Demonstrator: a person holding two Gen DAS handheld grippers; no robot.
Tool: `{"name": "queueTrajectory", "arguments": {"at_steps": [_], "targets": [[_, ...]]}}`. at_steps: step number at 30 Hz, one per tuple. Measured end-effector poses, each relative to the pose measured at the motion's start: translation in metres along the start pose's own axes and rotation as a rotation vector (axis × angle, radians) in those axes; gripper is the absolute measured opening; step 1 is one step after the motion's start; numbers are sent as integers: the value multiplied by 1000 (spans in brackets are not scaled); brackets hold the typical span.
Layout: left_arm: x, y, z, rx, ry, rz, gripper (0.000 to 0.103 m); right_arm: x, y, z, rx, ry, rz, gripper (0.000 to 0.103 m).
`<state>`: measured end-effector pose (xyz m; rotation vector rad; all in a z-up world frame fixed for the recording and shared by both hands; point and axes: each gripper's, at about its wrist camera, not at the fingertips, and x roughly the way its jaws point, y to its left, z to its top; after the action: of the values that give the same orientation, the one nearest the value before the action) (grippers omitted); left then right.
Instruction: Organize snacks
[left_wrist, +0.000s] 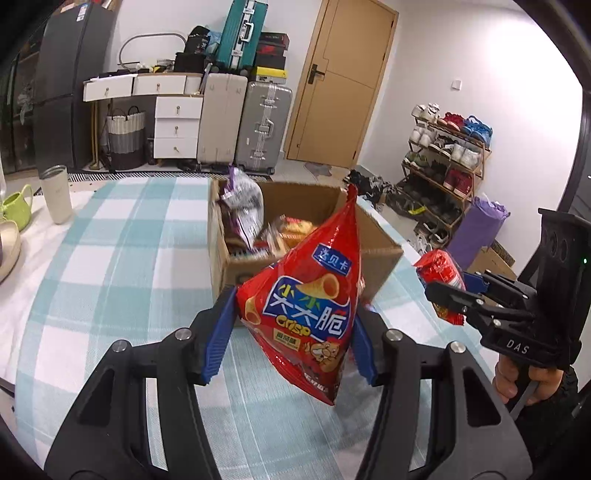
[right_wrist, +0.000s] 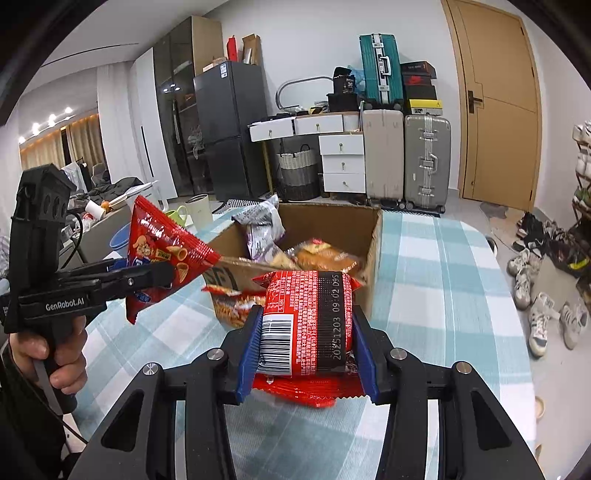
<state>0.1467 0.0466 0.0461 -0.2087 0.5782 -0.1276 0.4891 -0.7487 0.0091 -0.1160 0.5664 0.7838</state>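
My left gripper is shut on a red crisp bag with a blue label, held above the checked tablecloth just in front of the cardboard box. In the right wrist view the same red crisp bag hangs at the left in that left gripper. My right gripper is shut on a red snack packet with a barcode, lifted before the cardboard box. The box holds a purple-and-white bag and orange packets.
A white tumbler and a green mug stand at the table's far left. Another red packet lies against the box front. Suitcases, drawers and a shoe rack stand beyond the table.
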Motion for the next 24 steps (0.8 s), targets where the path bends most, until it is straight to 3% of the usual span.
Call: {"name": "queueTrajectory", "arguments": {"at_steps": [14,24], "targets": [[11,13,54,-15,-22,32,54,22,-5,37,-6,-20,1,46],[46,9,78,13,-11,40,54,44,-13,53,-1,-17,5,46]]}}
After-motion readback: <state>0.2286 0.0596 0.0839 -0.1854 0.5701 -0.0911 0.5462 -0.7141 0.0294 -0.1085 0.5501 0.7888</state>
